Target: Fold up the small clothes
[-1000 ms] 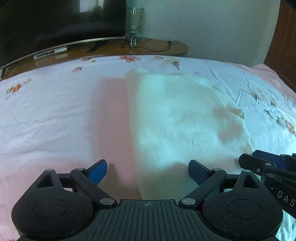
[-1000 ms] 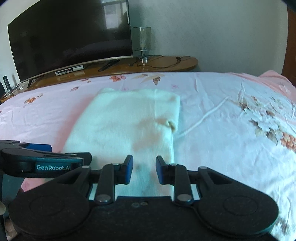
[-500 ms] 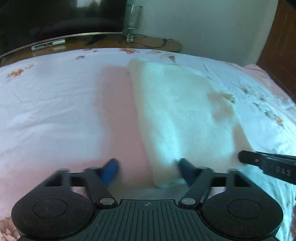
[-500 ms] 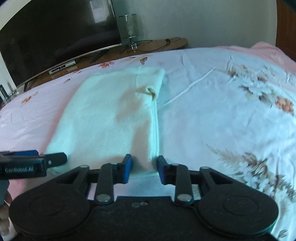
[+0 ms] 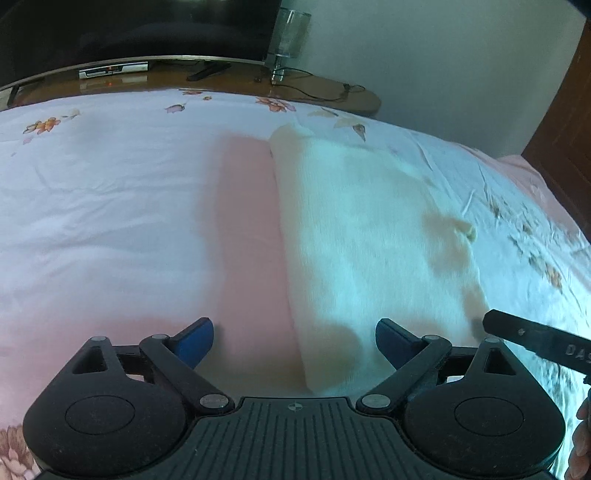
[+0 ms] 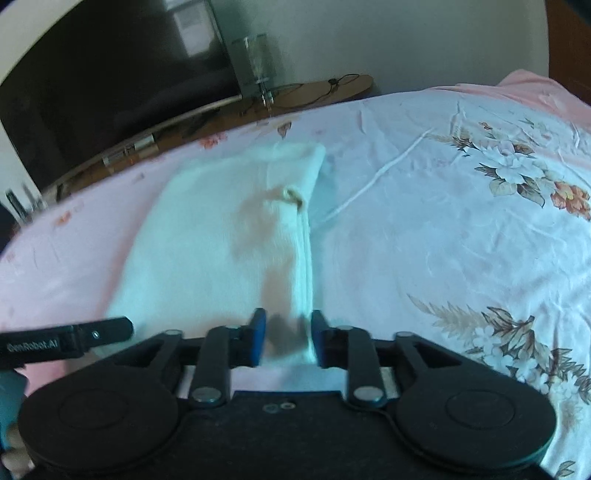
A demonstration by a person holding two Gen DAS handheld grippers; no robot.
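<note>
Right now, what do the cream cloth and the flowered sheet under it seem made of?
The cream cloth looks like a soft knit or terry, matte and fuzzy, folded thick at its edge. The flowered sheet seems thin woven cotton or polyester, smooth, with fine creases. Neither is certain.

Your left wrist cam is sitting low over the bed (image 5: 110,221), looking fwd along the left gripper (image 5: 294,341) toward the TV (image 5: 129,29) wall. Your right wrist cam is tilting leftward (horizon slanted), facing the same way past the right gripper (image 6: 287,338). Both are sharing the cream garment (image 5: 369,236) (image 6: 221,236) close up, and each is catching the other's finger at its edge.
</note>
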